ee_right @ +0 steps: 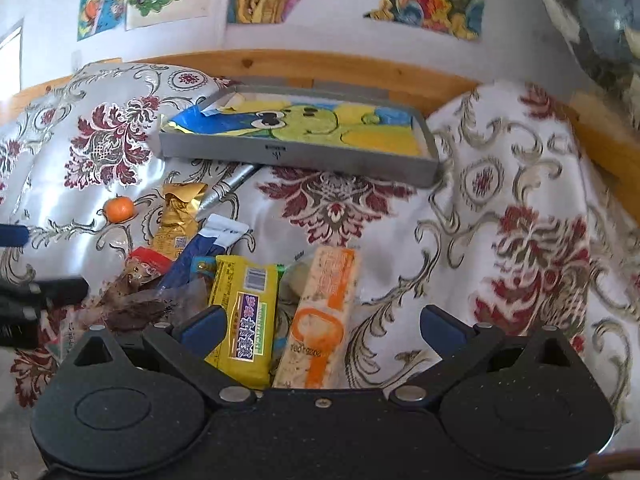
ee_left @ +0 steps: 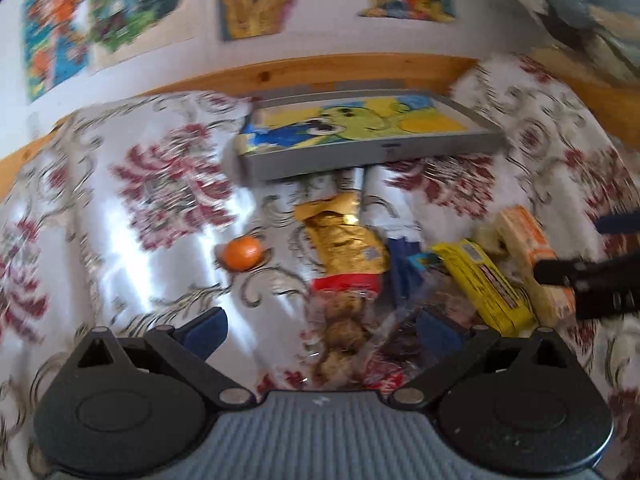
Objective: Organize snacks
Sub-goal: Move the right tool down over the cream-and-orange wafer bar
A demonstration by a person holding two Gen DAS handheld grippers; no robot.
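A pile of snacks lies on a floral cloth: a gold packet (ee_left: 344, 240) (ee_right: 176, 220), a yellow bar (ee_left: 486, 284) (ee_right: 246, 316), an orange-and-white bar (ee_left: 524, 236) (ee_right: 320, 320), a blue-and-white packet (ee_right: 204, 252) and a clear bag of brown pieces (ee_left: 344, 332). A small orange fruit (ee_left: 241, 253) (ee_right: 119, 209) sits to the left. Behind stands a grey tray (ee_left: 360, 152) (ee_right: 296, 156) with a cartoon lining. My left gripper (ee_left: 320, 328) is open over the clear bag. My right gripper (ee_right: 320, 324) is open around the yellow and orange bars, holding nothing.
A floral satin cloth (ee_right: 500, 208) covers the surface, bunched into folds. A wooden rail (ee_right: 320, 66) and a wall with colourful pictures run behind. A silver pen-like stick (ee_right: 232, 186) pokes out from under the tray. Blue-grey fabric (ee_right: 600, 20) hangs at the top right.
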